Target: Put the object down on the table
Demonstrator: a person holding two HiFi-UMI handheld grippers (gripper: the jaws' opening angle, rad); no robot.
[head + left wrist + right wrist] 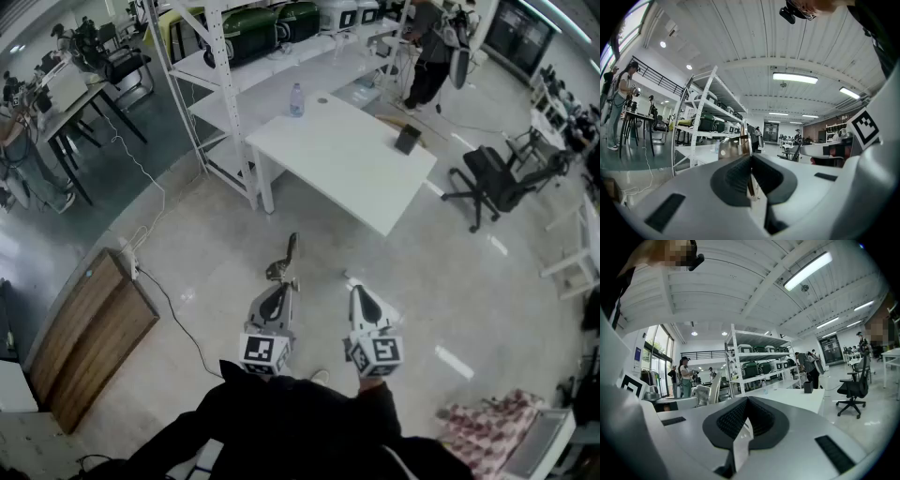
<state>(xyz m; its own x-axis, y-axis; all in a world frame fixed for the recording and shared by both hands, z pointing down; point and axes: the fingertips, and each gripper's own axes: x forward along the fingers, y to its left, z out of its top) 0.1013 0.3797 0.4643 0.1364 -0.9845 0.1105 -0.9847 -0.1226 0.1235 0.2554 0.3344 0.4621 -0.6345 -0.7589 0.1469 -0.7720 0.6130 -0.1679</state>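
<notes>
The person holds two tools side by side over the floor, well short of the one white desk (347,164).

The left tool (281,287) is clamped on a single utensil (285,262). The utensil has a shiny metal part just past the jaw tips and a dark handle pointing away toward the desk. In the left gripper view, the left tool (750,160) has its two ribbed pads pressed against the utensil (742,143), which rises thin and upright from the seam between them. The utensil is in the air, not touching the desk.

The right tool (356,289) holds nothing. In the right gripper view, its (746,402) two pads meet at the tip with nothing between them.

Two things stand well apart on the desk: one bottle (296,99) near the far corner and one small dark box (408,139) near the right edge. One black chair (495,178) stands on the floor to the right of the desk. One wooden board (89,337) lies on the floor at the left.
</notes>
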